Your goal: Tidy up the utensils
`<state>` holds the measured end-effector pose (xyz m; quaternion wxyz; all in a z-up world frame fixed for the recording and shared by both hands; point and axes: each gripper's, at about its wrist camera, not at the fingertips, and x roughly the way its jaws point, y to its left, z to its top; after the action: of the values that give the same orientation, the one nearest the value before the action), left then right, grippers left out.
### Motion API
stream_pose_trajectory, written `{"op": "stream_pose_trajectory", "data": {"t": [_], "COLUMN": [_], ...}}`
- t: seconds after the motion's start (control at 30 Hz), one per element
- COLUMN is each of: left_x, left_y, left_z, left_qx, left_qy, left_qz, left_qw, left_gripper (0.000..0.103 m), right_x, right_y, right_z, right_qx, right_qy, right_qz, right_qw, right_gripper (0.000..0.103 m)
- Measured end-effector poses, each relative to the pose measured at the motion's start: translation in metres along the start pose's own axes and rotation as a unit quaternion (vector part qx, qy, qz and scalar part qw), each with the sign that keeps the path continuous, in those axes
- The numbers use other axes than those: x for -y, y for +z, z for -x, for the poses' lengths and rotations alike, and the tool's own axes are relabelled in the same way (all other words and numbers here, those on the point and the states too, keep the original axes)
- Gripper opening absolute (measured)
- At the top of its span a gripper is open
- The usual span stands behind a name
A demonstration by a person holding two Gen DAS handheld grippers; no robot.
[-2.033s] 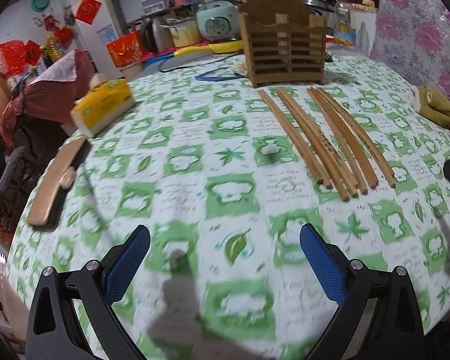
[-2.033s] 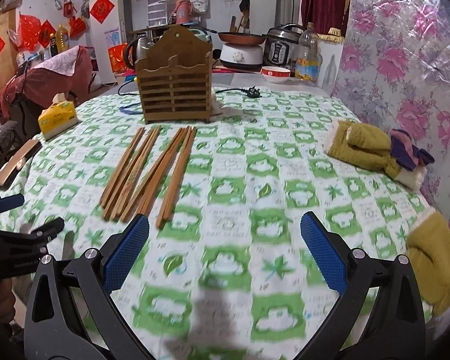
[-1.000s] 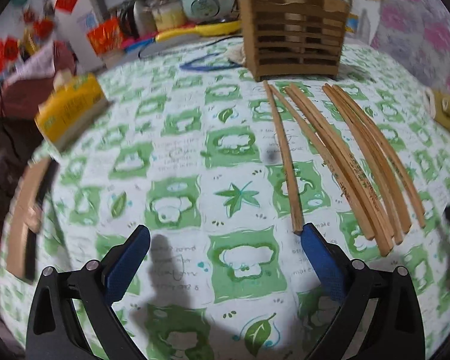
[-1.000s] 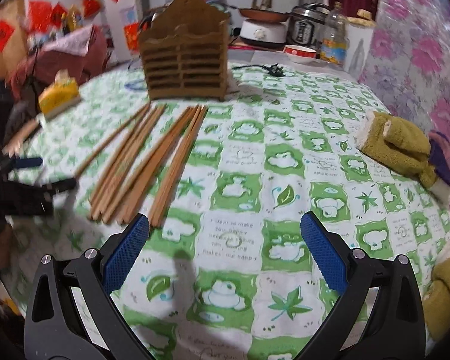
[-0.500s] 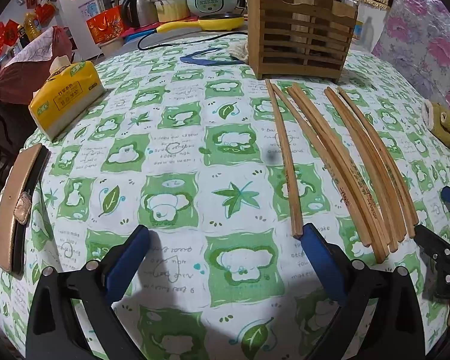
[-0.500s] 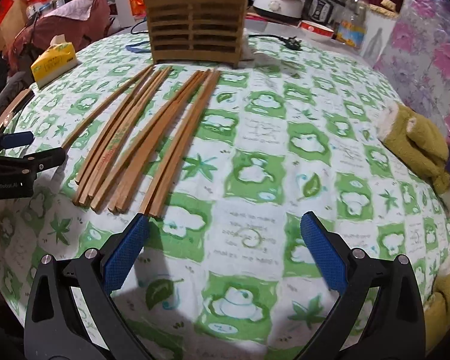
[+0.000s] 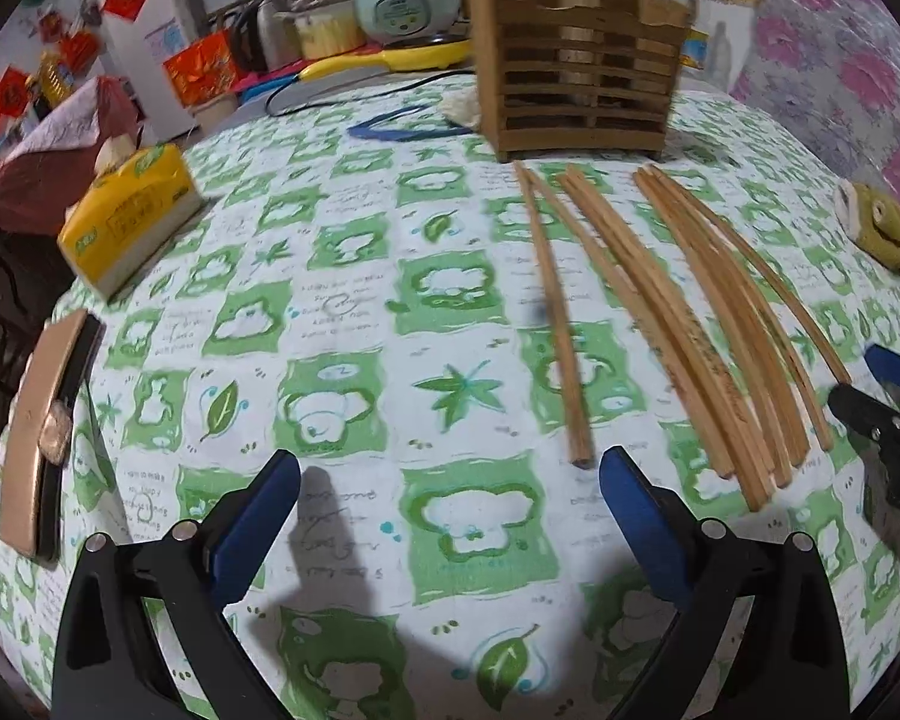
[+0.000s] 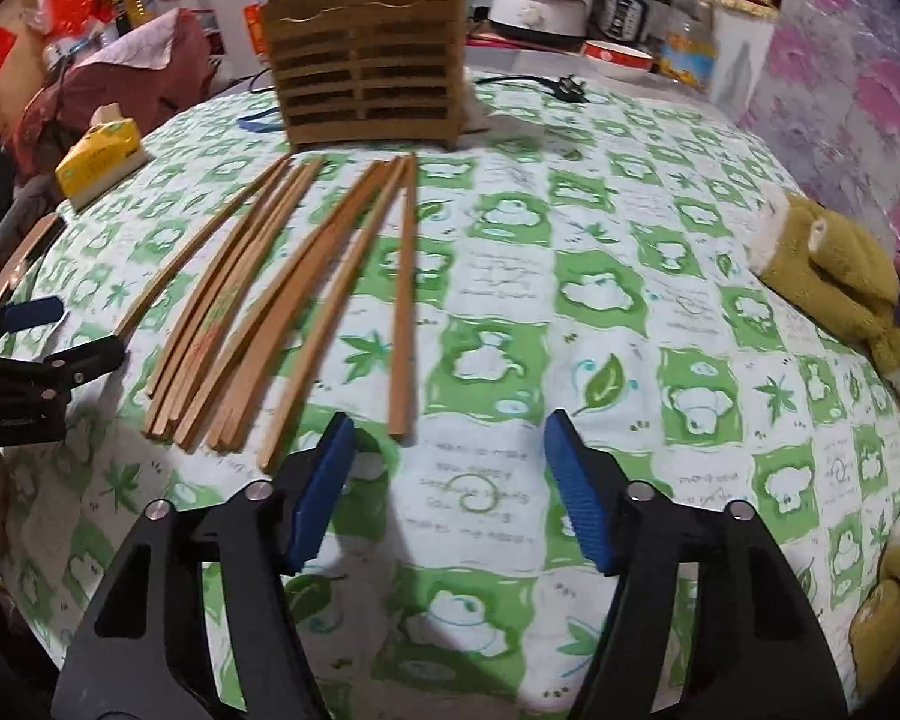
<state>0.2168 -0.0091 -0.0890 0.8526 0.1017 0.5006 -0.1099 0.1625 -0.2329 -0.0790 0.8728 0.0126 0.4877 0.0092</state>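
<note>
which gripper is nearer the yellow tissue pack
Left. The left gripper hovers over the cloth near the table's left side, where the yellow tissue pack lies ahead to its left. The right gripper sits beyond the chopsticks, farther away.

Tablecloth (image 8: 600,192): small printed script in the white squares, too blurred to read. One chopstick (image 7: 723,387): dark printed marking along the shaft, illegible. Yellow tissue pack (image 7: 129,216): printing on side, not readable. Left tool (image 8: 24,366) body: white lettering, unresolved. No text legible in either view.
</note>
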Motion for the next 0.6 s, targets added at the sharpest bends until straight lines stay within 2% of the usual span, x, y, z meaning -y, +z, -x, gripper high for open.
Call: {"op": "stream_pose_trajectory", "data": {"t": [0.13,0.2,0.27,0.4,0.5,0.6], "left_x": [0.009,0.011,0.014,0.025,0.028,0.023], "left_y": [0.000,0.000,0.000,0.000,0.002,0.001], "left_z": [0.004,0.005,0.006,0.007,0.006,0.007], "left_qx": [0.011,0.014,0.017,0.024,0.023,0.022], "left_qy": [-0.022,-0.043,-0.052,-0.066,-0.087,-0.093], "left_qz": [-0.023,-0.027,-0.033,-0.057,-0.061,-0.045], "left_qw": [0.9994,0.9986,0.9980,0.9959,0.9941,0.9944], "left_gripper": [0.076,0.057,0.049,0.026,0.008,0.007], "right_x": [0.000,-0.003,-0.007,-0.007,-0.003,0.001], "right_y": [0.000,-0.001,-0.001,-0.001,-0.001,-0.002], "right_z": [0.001,0.002,0.002,0.003,0.003,0.004], "right_qx": [0.001,0.004,0.005,0.005,0.005,0.006], "right_qy": [0.012,0.023,0.030,0.046,0.054,0.063], "right_qz": [0.001,0.010,0.016,0.014,0.005,-0.006], "right_qw": [1.000,1.000,0.999,0.999,0.999,0.998], "right_gripper": [0.050,0.039,0.031,0.022,0.011,0.007]}}
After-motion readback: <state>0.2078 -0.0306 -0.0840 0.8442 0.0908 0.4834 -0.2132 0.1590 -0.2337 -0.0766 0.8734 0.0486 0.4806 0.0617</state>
